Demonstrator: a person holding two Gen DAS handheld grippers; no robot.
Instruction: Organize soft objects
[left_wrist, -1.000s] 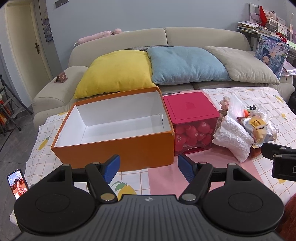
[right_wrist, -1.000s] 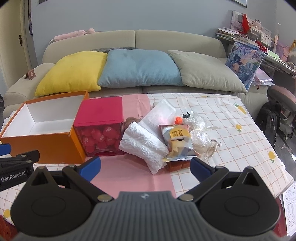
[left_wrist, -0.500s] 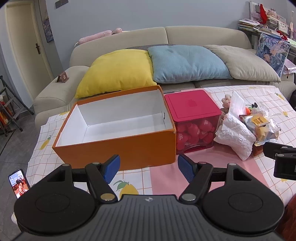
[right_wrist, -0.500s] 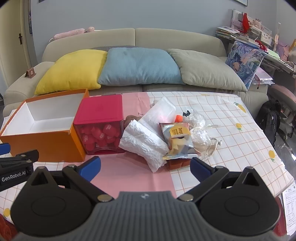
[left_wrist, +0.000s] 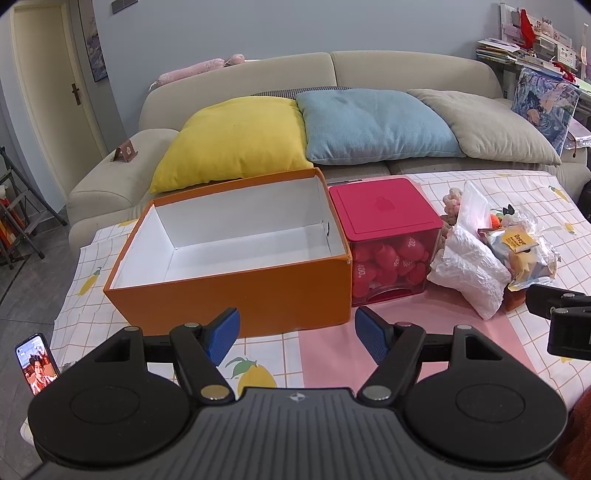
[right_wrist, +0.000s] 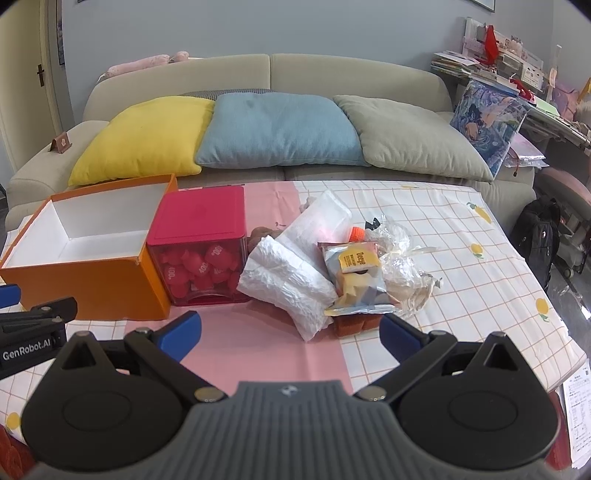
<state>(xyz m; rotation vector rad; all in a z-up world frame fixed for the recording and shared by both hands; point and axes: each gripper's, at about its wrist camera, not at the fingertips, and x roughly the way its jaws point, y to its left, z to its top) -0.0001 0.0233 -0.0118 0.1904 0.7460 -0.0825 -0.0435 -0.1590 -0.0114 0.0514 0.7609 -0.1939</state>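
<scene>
Claws (left_wrist: 297, 330) (right_wrist: 290, 332) hover spread before orange box (left_wrist: 236, 291) and bagged toys (right_wrist: 332, 269).

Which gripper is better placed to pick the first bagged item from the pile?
Right. The open right gripper faces the white crumpled bag directly; the left gripper faces the empty orange box.

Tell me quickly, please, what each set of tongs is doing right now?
Left tongs: open, holding nothing.
Right tongs: open, holding nothing.
</scene>
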